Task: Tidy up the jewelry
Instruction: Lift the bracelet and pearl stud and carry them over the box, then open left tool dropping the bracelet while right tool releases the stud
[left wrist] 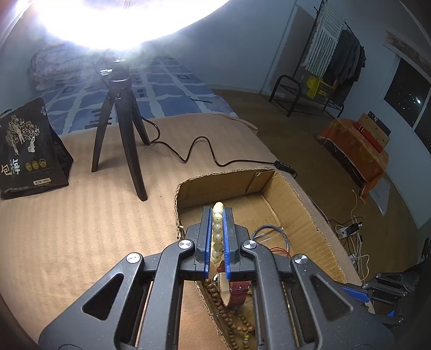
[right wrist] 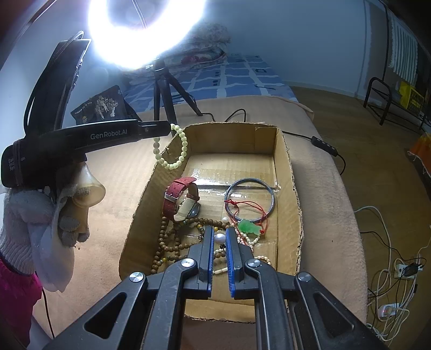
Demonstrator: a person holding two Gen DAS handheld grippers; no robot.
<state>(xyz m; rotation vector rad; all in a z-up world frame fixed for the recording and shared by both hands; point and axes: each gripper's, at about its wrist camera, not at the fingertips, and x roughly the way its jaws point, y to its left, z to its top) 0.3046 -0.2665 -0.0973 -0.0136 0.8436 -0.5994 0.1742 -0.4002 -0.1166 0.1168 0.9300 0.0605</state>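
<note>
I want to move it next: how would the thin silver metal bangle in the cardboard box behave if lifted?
The thin silver metal bangle looks rigid, so it should keep its ring shape. A red cord lies across it and may drag along. Being round, it could roll if set on edge.

The ring light [left wrist: 107, 21] glares out white, and the wooden bead strand [left wrist: 229, 317] runs off the bottom edge.
</note>
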